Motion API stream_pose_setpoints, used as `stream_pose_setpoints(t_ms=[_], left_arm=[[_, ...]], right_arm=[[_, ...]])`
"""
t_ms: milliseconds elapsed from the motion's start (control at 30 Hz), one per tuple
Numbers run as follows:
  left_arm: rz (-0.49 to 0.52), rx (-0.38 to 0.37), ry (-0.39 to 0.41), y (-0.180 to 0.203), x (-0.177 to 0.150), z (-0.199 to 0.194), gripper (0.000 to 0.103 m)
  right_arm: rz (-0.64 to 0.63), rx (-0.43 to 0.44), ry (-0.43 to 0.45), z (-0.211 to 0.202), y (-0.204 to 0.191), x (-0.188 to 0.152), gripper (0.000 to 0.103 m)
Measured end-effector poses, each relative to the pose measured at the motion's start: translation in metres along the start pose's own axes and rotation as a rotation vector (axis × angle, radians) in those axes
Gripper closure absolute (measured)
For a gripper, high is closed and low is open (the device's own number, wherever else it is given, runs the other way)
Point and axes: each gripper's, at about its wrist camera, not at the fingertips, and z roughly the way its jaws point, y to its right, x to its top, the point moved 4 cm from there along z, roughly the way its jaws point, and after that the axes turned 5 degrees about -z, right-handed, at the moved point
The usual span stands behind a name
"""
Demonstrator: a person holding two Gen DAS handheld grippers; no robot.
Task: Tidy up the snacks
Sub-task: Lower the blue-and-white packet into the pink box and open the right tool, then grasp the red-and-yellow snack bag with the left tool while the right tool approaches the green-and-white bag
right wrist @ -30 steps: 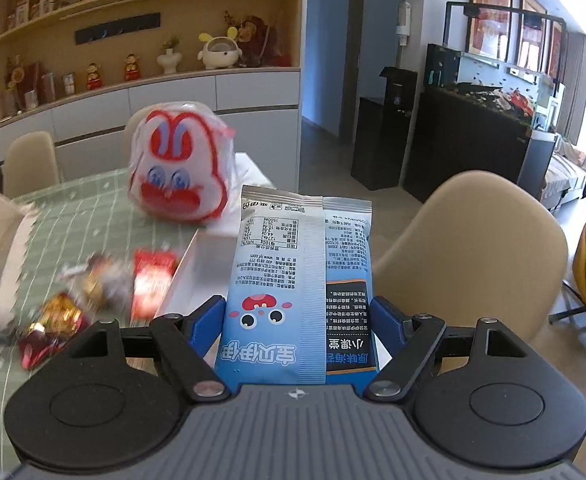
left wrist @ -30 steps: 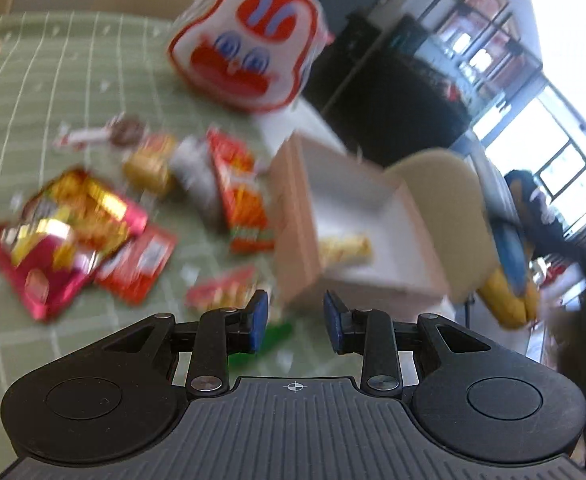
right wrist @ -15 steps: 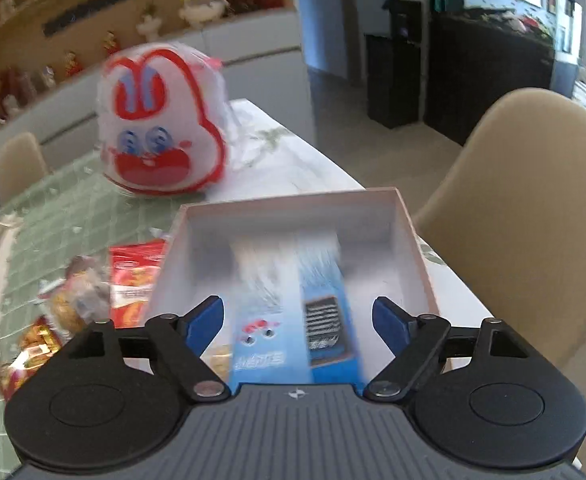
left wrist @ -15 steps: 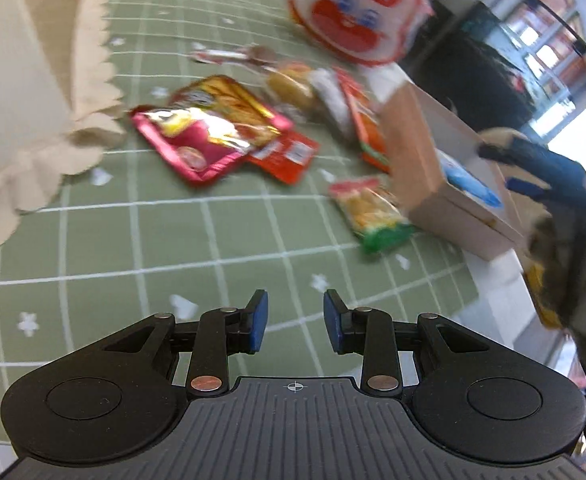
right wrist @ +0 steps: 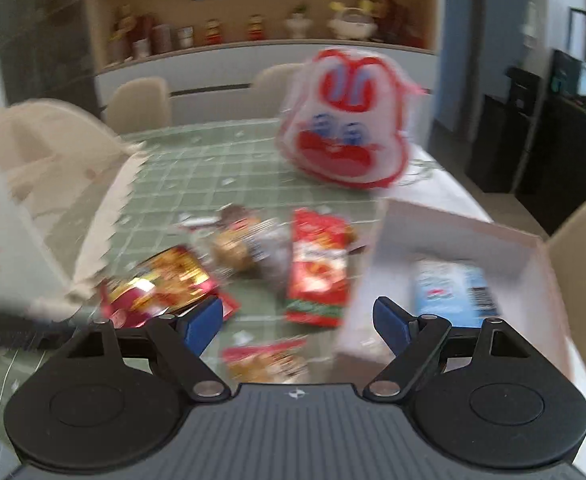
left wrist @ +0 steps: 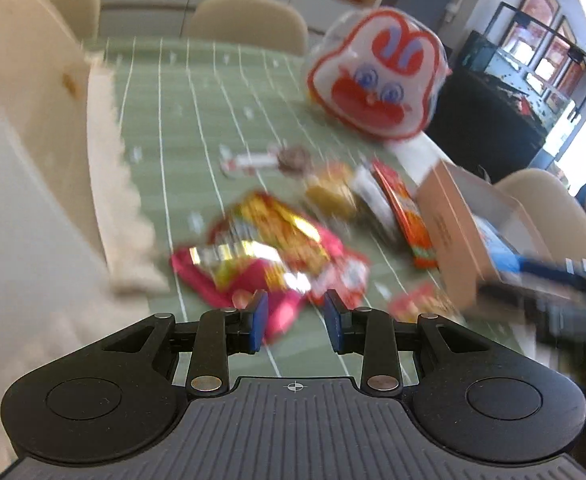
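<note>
Right gripper (right wrist: 298, 318) at lower centre of its view, jaws wide apart with nothing between them, having just been opening. Blue snack packet (right wrist: 451, 294) lying inside the cardboard box (right wrist: 533, 252) at right of frame. Left gripper (left wrist: 295, 320) at lower centre, jaws partly apart, empty, over the green tablecloth (left wrist: 213, 120). Pink foil packet (left wrist: 261, 256) just beyond its tips; red packet (right wrist: 319, 270) beside the box; rabbit-face bag (left wrist: 377, 76) at upper right.
</note>
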Motion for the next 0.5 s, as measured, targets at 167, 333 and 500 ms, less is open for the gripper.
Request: stream_pose_setpoints(t_ms=[167,333,500], left_arm=[[0.041,0.000,-0.021,-0.007,0.029,0.016,0.069],[0.097,0.039,-0.037,-0.013,0.036,0.038,0.069],[0.018,0.049,-0.045,-0.032,0.044,0.057,0.069]], right_arm=[[0.015,0.049,-0.058,0.006,-0.018,-0.026,0.020],[0.033,-0.009,-0.091,0.020,-0.003,-0.044,0.020],[0.085,0.027,-0.107,0.042,0.003,-0.045,0.020]])
